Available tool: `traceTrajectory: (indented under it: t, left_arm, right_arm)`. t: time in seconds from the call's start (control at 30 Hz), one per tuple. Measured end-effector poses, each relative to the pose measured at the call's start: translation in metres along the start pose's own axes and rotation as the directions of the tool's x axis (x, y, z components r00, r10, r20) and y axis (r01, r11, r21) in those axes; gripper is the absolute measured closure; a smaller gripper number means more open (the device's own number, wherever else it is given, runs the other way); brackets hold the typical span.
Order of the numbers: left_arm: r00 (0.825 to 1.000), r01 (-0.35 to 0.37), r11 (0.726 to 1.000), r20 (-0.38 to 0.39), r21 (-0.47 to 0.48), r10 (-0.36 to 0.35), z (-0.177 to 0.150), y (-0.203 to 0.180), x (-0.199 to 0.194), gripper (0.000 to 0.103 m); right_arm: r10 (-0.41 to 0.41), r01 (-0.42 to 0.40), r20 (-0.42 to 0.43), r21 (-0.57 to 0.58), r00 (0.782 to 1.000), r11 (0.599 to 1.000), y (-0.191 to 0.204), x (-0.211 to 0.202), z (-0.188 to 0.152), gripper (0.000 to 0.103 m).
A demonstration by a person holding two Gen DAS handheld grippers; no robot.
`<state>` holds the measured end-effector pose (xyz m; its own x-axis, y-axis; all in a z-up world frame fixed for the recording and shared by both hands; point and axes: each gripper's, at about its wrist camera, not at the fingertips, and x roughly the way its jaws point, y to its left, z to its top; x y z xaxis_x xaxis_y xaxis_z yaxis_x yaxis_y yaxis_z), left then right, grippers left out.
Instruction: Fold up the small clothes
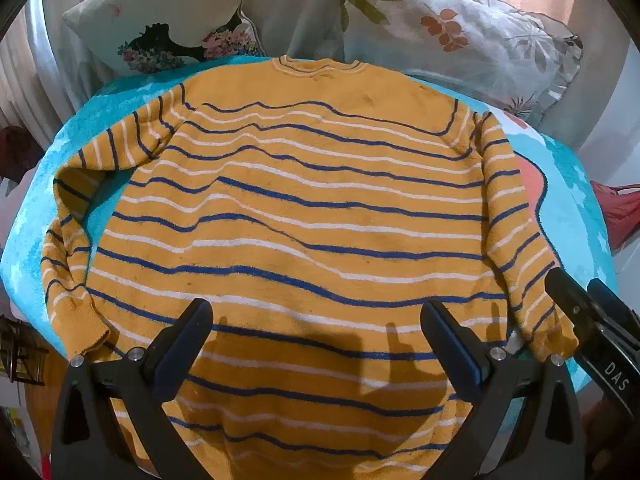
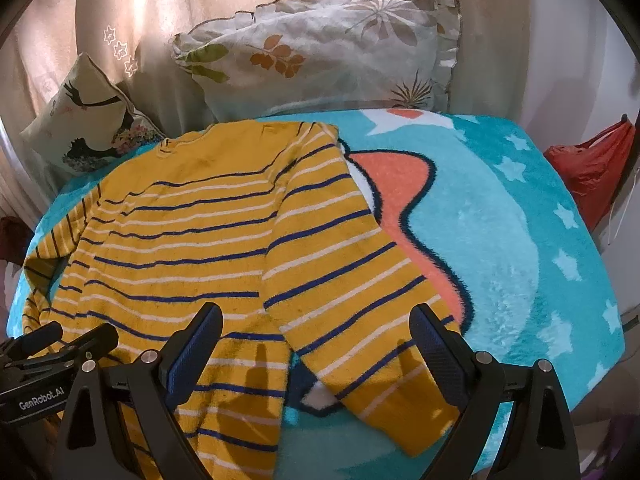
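On the fluffy turquoise blanket with white stars and an orange cartoon shape (image 2: 500, 216) that covers the bed, we have the mustard-yellow knitted sweater with navy and white stripes (image 1: 288, 216) spread flat, its collar toward the two printed pillows at the head and its hem toward us. We judge the folding barely begun: the body lies open at full width, no side has been turned in, and the hem has not been brought up to the collar. Its surface ripples a little but needs no great smoothing.

Next in size, the right sleeve (image 2: 360, 292) runs down beside the body and ends with its cuff on the blanket close to us; the left sleeve (image 1: 68, 248) curves down the other side, bent at the elbow, cuff near the hem corner. Both sleeves remain to be folded across the body, then the sides, then the length.

Smallest, our left gripper (image 1: 316, 336) hovers over the lower hem with jaws wide apart and nothing between them. Our right gripper (image 2: 316, 340) likewise stands wide, empty, poised above the right cuff, which we expect to take first
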<state>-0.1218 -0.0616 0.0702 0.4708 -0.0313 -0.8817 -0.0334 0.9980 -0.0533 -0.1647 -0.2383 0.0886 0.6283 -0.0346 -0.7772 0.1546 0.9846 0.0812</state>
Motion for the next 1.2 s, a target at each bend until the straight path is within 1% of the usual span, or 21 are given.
traceTrajectory:
  t: [0.17, 0.4, 0.6, 0.8, 1.0, 1.2]
  left_arm:
    - [1.0, -0.002, 1.0, 0.003, -0.001, 0.002, -0.003, -0.004, -0.002, 0.0]
    - [1.0, 0.005, 0.999, 0.001, 0.044, -0.005, -0.002, -0.01, -0.001, 0.0]
    - [1.0, 0.016, 0.997, -0.01, 0.071, -0.015, 0.003, -0.001, 0.005, 0.0]
    - [0.999, 0.036, 0.998, -0.021, 0.06, -0.035, 0.018, 0.024, 0.012, 0.0]
    - [0.998, 0.055, 0.996, -0.044, 0.072, -0.052, 0.029, 0.048, 0.019, 0.0]
    - [0.996, 0.069, 0.993, -0.068, 0.094, -0.063, 0.036, 0.068, 0.027, 0.0]
  right_arm:
    - [0.001, -0.001, -0.02, 0.016, 1.0, 1.0, -0.004, 0.002, -0.002, 0.006]
    - [-0.006, 0.007, -0.021, 0.033, 1.0, 0.999, -0.01, 0.002, -0.001, 0.006]
    - [-0.013, 0.016, -0.044, 0.057, 0.999, 0.998, -0.003, 0.013, 0.003, 0.006]
    - [-0.021, 0.023, -0.059, 0.031, 0.998, 0.999, 0.027, 0.024, 0.009, 0.006]
    - [-0.031, 0.033, -0.078, 0.015, 0.996, 0.999, 0.06, 0.035, 0.014, 0.006]
    - [-0.042, 0.044, -0.1, 0.022, 0.994, 0.999, 0.084, 0.044, 0.014, 0.006]
